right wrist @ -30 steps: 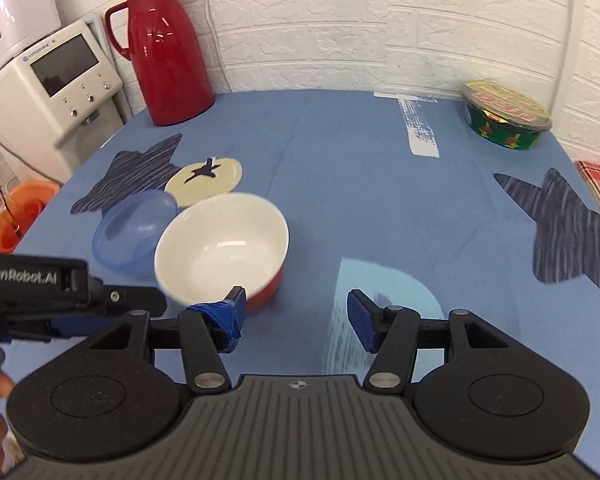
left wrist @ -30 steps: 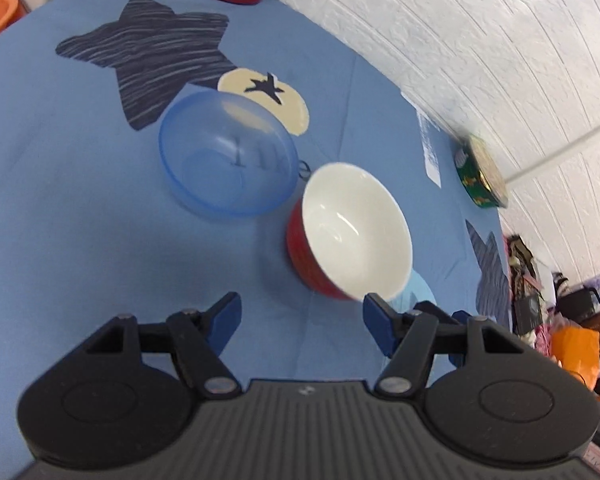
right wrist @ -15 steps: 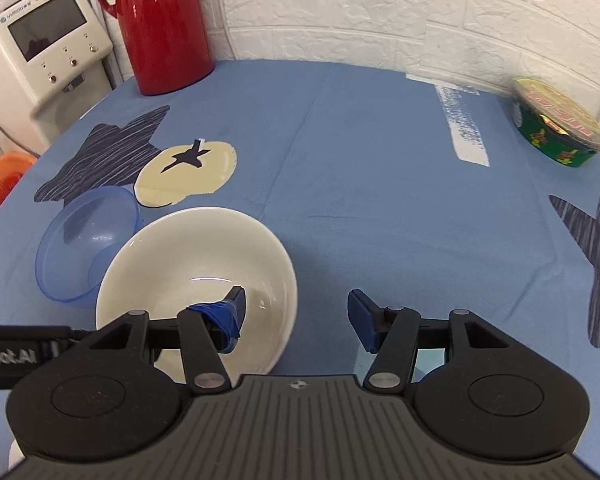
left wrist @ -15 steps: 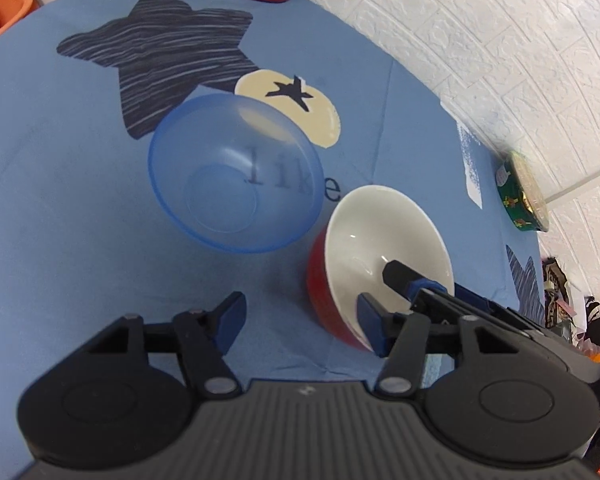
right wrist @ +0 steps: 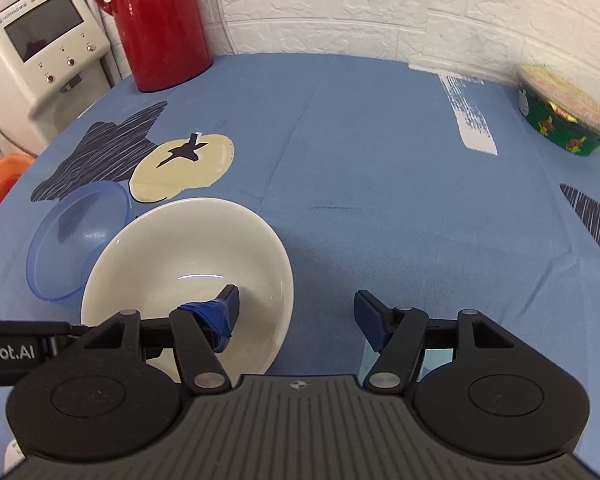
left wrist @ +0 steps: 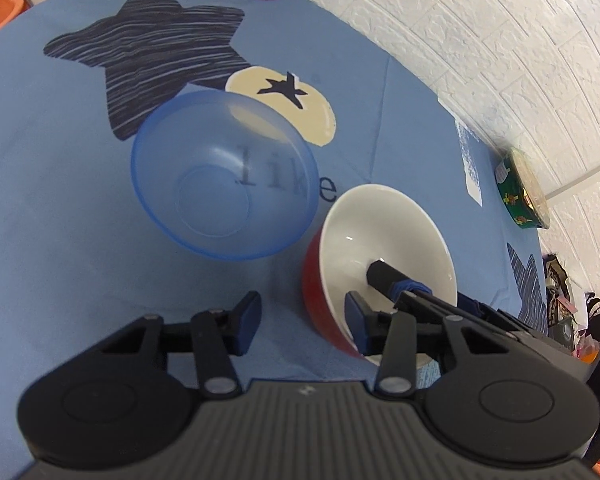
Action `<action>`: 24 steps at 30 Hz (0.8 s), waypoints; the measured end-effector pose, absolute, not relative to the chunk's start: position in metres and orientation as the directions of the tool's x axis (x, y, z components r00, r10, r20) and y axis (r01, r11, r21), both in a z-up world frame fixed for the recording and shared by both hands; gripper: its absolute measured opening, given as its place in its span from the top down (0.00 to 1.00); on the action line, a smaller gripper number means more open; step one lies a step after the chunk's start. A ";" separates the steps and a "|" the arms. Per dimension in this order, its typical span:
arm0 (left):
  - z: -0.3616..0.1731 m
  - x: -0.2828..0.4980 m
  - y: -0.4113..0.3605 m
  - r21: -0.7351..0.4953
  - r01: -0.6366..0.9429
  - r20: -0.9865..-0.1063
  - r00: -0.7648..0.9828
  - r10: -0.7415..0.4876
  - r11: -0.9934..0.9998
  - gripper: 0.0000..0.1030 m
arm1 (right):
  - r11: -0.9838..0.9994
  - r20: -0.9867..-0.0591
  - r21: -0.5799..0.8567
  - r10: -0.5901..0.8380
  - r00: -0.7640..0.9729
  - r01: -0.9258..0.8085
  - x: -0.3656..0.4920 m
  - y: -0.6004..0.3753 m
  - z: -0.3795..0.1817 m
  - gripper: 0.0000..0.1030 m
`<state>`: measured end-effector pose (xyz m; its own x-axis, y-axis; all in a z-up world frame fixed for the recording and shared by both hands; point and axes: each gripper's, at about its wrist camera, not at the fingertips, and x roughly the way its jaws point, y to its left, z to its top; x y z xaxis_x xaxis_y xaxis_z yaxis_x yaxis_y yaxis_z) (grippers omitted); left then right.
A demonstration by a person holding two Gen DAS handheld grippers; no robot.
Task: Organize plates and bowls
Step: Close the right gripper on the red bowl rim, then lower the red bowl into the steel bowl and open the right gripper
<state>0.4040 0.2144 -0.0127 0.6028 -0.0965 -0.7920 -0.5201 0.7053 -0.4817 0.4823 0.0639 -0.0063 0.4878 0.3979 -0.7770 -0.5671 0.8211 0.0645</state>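
Counting two bowls, one blue bowl [left wrist: 224, 174], one red bowl [left wrist: 380, 256], left claw [left wrist: 302, 320] released, right claw [right wrist: 296, 312] released

Translucent blue bowl [left wrist: 224, 176], red-and-white bowl [left wrist: 384, 240] — star-patterned blue tablecloth [right wrist: 380, 168]

Bright, even indoor light; soft shadows under bowl [right wrist: 188, 276]. Glare streaks on red jug [right wrist: 156, 20], upper left. Strong fisheye bending with dark corners. Green tub [right wrist: 560, 120] blurred at right edge.
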 end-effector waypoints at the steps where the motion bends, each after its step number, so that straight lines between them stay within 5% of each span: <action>1: -0.013 0.404 0.216 -0.488 -0.520 -0.792 0.602 -0.104 0.701 0.59 | 0.817 -0.771 0.052 0.399 0.497 -0.575 0.480 0.065 -0.006 0.52; 4: -0.013 0.405 0.217 -0.494 -0.515 -0.790 0.602 -0.115 0.700 0.63 | 0.796 -0.751 0.056 0.431 0.500 -0.603 0.478 0.064 -0.007 0.60; 6: -0.013 0.405 0.217 -0.511 -0.491 -0.780 0.611 -0.140 0.706 0.70 | 0.770 -0.743 0.095 0.477 0.470 -0.631 0.477 0.064 -0.007 0.84; 8: -0.011 0.407 0.216 -0.515 -0.472 -0.775 0.613 -0.154 0.716 0.80 | 0.762 -0.746 0.114 0.489 0.451 -0.638 0.475 0.066 -0.006 0.91; 14: -0.006 0.399 0.210 -0.484 -0.431 -0.786 0.596 -0.163 0.762 0.90 | 0.744 -0.762 0.111 0.489 0.425 -0.658 0.457 0.062 -0.003 0.91; 24: 0.028 0.326 0.164 -0.490 -0.332 -0.780 0.581 -0.234 0.806 0.90 | 0.742 -0.755 0.054 0.468 0.459 -0.668 0.373 0.014 0.035 0.89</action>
